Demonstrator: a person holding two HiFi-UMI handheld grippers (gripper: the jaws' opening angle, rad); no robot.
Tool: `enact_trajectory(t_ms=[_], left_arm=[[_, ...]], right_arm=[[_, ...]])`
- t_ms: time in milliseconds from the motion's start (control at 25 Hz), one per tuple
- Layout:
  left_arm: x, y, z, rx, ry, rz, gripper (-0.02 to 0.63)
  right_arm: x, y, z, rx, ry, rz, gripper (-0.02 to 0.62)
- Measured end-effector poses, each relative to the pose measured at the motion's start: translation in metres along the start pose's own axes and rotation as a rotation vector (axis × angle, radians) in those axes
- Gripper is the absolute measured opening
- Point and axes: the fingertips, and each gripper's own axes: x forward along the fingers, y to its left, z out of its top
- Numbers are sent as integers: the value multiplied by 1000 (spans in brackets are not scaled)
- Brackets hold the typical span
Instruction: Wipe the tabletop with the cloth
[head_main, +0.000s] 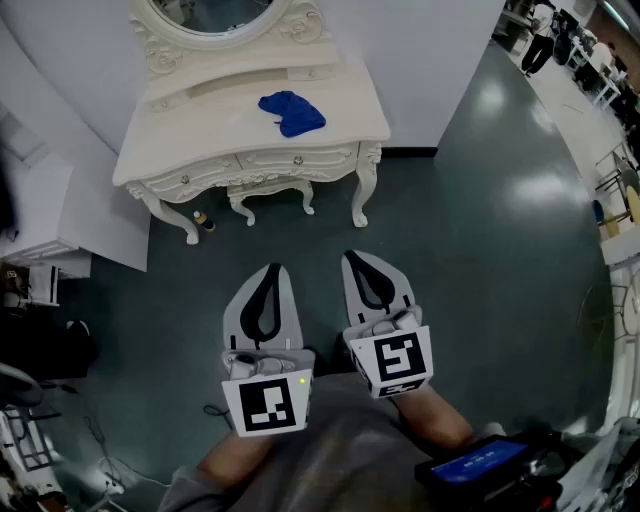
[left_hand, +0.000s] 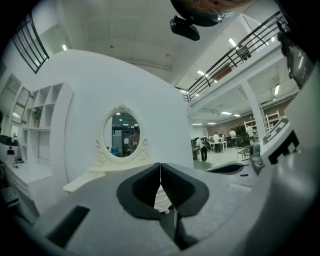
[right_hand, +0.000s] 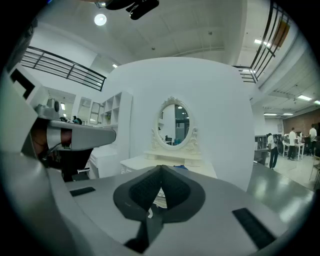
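Note:
A crumpled blue cloth (head_main: 291, 112) lies on the cream tabletop of an ornate white dressing table (head_main: 200, 125) with an oval mirror (right_hand: 174, 124). Both grippers hang low over the dark floor, well short of the table. My left gripper (head_main: 274, 270) is shut, its jaws meeting at the tips with nothing between them. My right gripper (head_main: 350, 257) is likewise shut and empty. In the left gripper view the table (left_hand: 95, 175) and its mirror (left_hand: 121, 135) stand ahead; a sliver of the cloth (right_hand: 181, 167) shows in the right gripper view.
A small bottle (head_main: 204, 220) stands on the floor by the table's front left leg. White shelving (head_main: 40, 210) flanks the table on the left, a curved white wall behind it. People (right_hand: 292, 137) stand far off at the right. A dark device (head_main: 478, 465) sits by my right arm.

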Motion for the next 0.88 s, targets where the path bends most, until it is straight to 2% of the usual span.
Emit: enact_trajectory(t_ms=[200,520,880], left_arm=[[14,-8,-1,-1,9,2,17],[41,-27,3,8,0,28,17],[71,-3,0,9,14,87,17]], right_arm=[[5,-12,-1,2,-1,18,14],[17,-45,9,19,-61,52,17],[59,-54,9,4,-34,104,17]])
